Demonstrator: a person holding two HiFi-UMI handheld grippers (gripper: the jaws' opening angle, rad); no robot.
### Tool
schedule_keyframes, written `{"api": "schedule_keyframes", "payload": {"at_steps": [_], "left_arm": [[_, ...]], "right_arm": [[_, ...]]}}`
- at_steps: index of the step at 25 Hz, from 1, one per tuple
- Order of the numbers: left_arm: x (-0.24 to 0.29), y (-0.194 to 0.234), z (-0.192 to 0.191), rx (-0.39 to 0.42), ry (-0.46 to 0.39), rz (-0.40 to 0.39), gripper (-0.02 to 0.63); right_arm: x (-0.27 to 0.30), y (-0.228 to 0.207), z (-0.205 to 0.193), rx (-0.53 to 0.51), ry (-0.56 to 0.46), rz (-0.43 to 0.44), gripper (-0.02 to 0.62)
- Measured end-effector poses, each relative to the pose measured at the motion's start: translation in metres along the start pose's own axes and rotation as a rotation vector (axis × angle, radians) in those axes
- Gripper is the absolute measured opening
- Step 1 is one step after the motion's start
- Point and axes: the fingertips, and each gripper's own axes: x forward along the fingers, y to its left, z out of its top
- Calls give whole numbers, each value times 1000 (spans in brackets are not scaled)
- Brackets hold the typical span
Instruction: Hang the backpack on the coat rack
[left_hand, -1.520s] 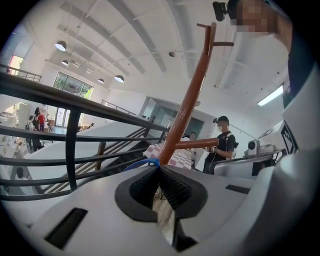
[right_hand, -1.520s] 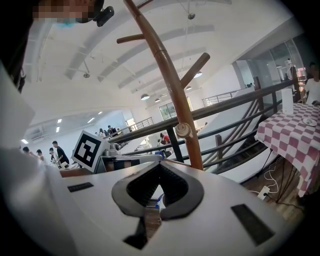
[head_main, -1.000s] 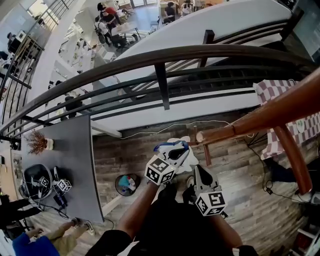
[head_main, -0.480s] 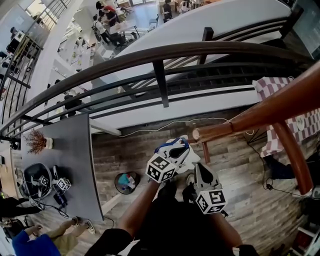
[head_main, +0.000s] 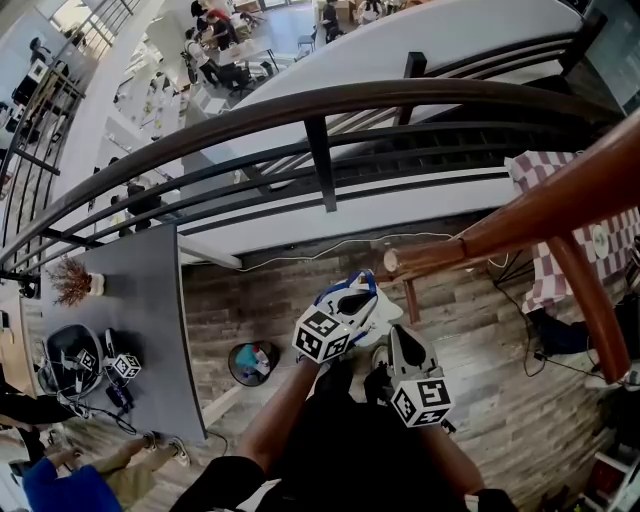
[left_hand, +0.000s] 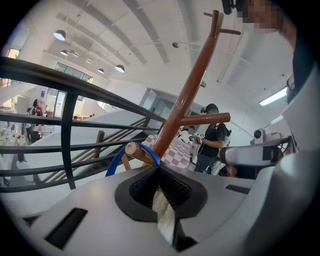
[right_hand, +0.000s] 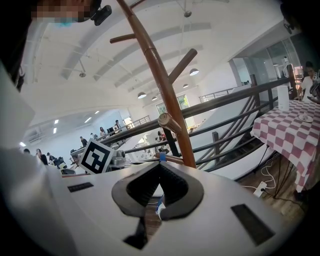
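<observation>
Brought the backpack's blue loop (left_hand: 114, 162) closer over the last second, now ringing the near peg (left_hand: 136, 151) of the coat rack (left_hand: 192, 85), left fingers (left_hand: 142, 187) and right fingers (right_hand: 176, 187) both clamped on strap, so seemingly almost hung.

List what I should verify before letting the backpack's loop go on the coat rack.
1. Blue loop over the peg: ok, it circles the peg near its tip.
2. Loop slid well in toward the coat rack pole: not ok.
3. Left hand-held gripper shut on the blue loop: ok.
4. Right hand-held gripper shut on the blue loop: ok.
5. Peg already taking the load: cannot tell.
</observation>
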Motion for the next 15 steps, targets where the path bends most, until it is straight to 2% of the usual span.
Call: {"api": "schedule_keyframes", "payload": {"at_steps": [15], "left_arm": [[5, 13, -22, -38, 25, 32, 14]], "right_arm": [[1, -1, -4, 6, 7, -5, 12]]}}
